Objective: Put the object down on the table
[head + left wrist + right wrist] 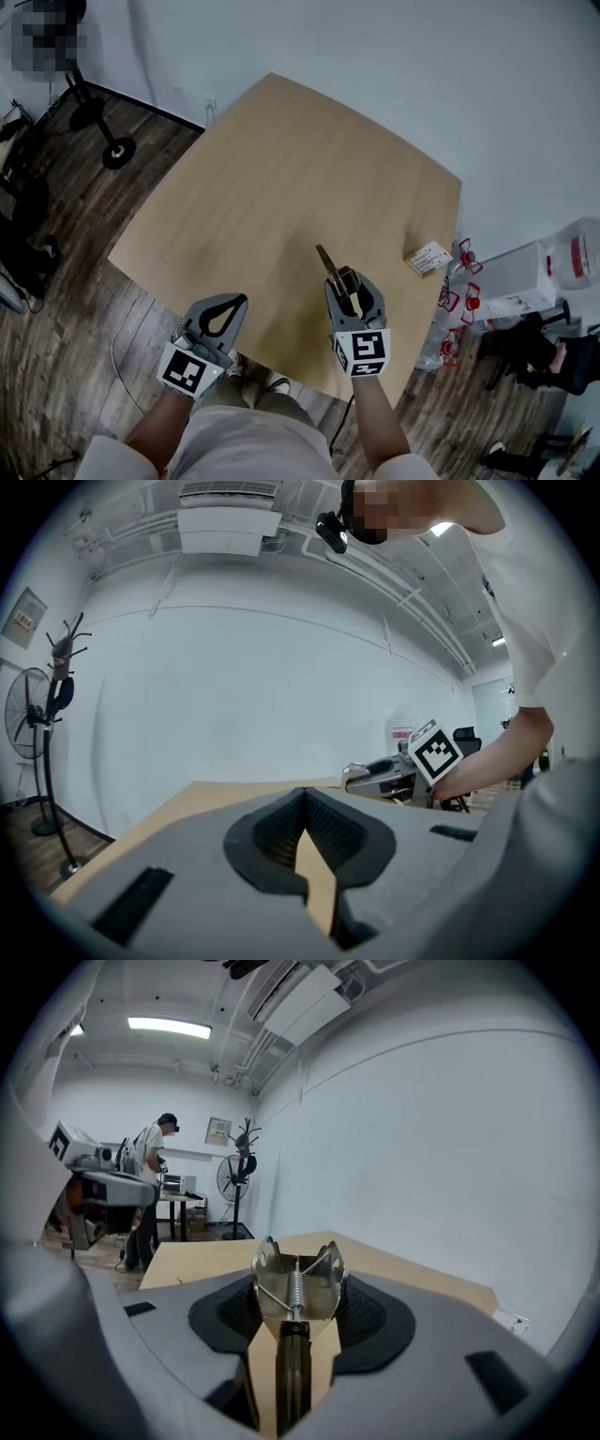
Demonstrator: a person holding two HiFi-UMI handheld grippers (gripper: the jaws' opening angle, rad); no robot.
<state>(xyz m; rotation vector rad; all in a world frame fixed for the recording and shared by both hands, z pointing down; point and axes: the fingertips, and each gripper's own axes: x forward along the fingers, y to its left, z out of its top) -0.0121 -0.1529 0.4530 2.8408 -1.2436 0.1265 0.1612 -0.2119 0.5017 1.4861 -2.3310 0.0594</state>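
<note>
White walls and a dark plank floor framed a pale wooden table (281, 169), bare except for a small printed card (429, 257) near its right edge. The person stood at the near corner with both tools out in front.

The right gripper (351, 284) had its jaws clamped on a metal spring clip (328, 262), pinching it by the tail so that the winged, sprung end stuck out ahead over the near part of the table. From where I stood the clip looked not yet set down, though I could not judge how much air was under it. The left gripper (240, 302) hung beside the near edge, jaws closed with the tips touching and nothing between them.

The worry, as I saw it, was the release. Let go too high, a light, springy piece of metal would bounce or skid, and the table's near edge was close enough for it to go over. Held on its narrow side, it would probably topple flat once freed, perhaps catching a pad.
</note>
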